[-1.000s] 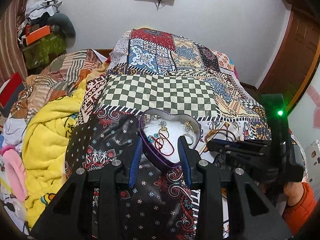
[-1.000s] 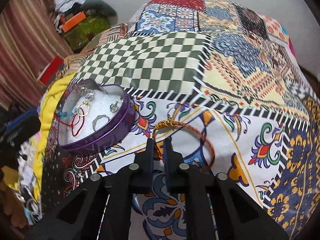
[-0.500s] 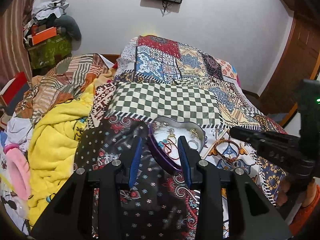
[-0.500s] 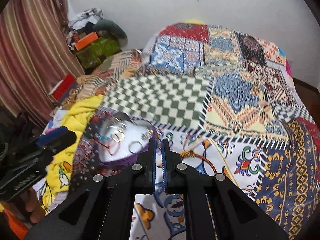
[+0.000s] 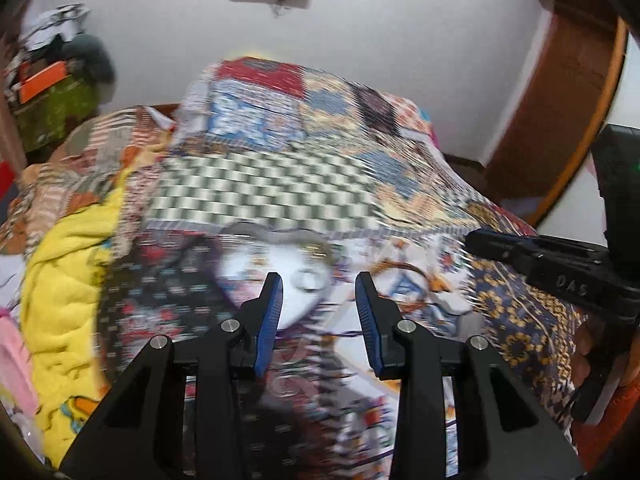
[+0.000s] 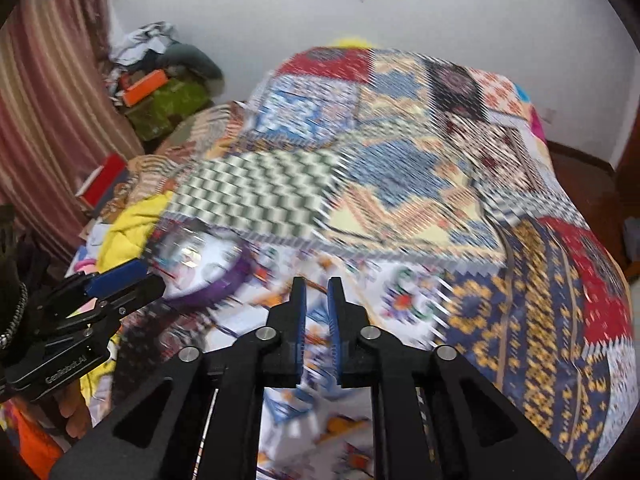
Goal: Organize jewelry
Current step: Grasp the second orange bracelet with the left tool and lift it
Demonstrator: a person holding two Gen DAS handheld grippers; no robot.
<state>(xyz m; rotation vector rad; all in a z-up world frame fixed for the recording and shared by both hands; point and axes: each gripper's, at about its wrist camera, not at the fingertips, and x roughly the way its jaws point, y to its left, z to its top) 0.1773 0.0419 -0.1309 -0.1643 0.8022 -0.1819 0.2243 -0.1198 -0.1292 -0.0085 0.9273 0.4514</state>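
Looking along our left gripper (image 5: 319, 300), we see its blue pads standing apart with nothing clamped between them, raised above the bed (image 5: 280, 184). Beyond and slightly left of its fingertips lies the purple heart-shaped tin (image 5: 256, 256), open, its white lining showing pale smears that may be rings. To the right of the tin, past the right fingertip, the orange bangle (image 5: 408, 276) lies on the patchwork quilt (image 5: 256, 200), apart from both grippers.

From the right wrist view, our right gripper (image 6: 317, 300) has its jaws only narrowly parted and opening; nothing sits between them. The heart-shaped tin (image 6: 208, 268) lies far and to the left of this gripper, with the left gripper (image 6: 120, 280) hanging just near it at the left edge. A blurred orange arc just beyond the right gripper's fingertips could be the bangle, but we cannot be sure.

Motion blur smears the quilt and everything on it in both views, so we cannot make out single pieces inside the tin. The right gripper (image 5: 532, 264) enters the left view from the right, its tips seen side-on. A yellow blanket (image 5: 60, 300) bunches at the left of the bed, and an orange sleeve (image 6: 32, 440) is cut off at the frame's corner.
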